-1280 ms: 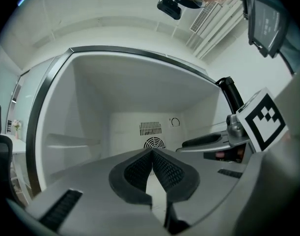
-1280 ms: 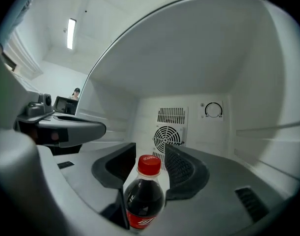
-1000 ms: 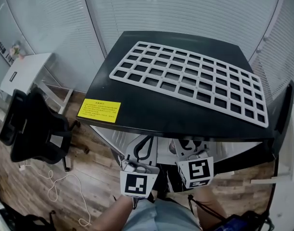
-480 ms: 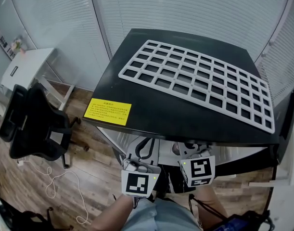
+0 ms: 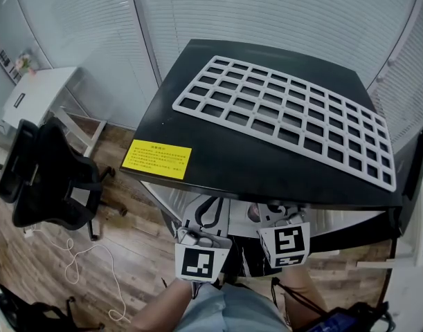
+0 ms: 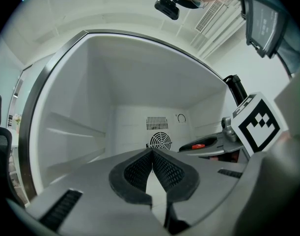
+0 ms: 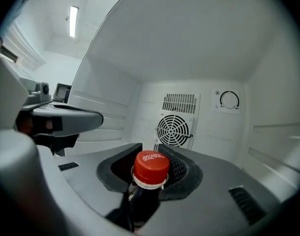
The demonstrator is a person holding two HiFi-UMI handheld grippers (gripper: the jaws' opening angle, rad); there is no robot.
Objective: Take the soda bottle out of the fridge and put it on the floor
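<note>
A dark soda bottle with a red cap stands inside the white fridge. Its neck sits between the black pads of my right gripper, whose jaws have just been closing and now hug the neck just under the cap. In the left gripper view the red cap shows inside the right gripper's jaws. My left gripper is held level at the fridge mouth to the left, shut with its pads meeting and nothing between them. In the head view both marker cubes show below the fridge's black top.
A white grid rack lies on the black fridge top, which bears a yellow label. A fan grille and a dial are on the fridge's back wall. A black office chair and a white cable are on the wooden floor at left.
The head view has shifted slightly, so the fridge top sits a little further right. Both marker cubes stay at the same spot in front of the fridge opening.
</note>
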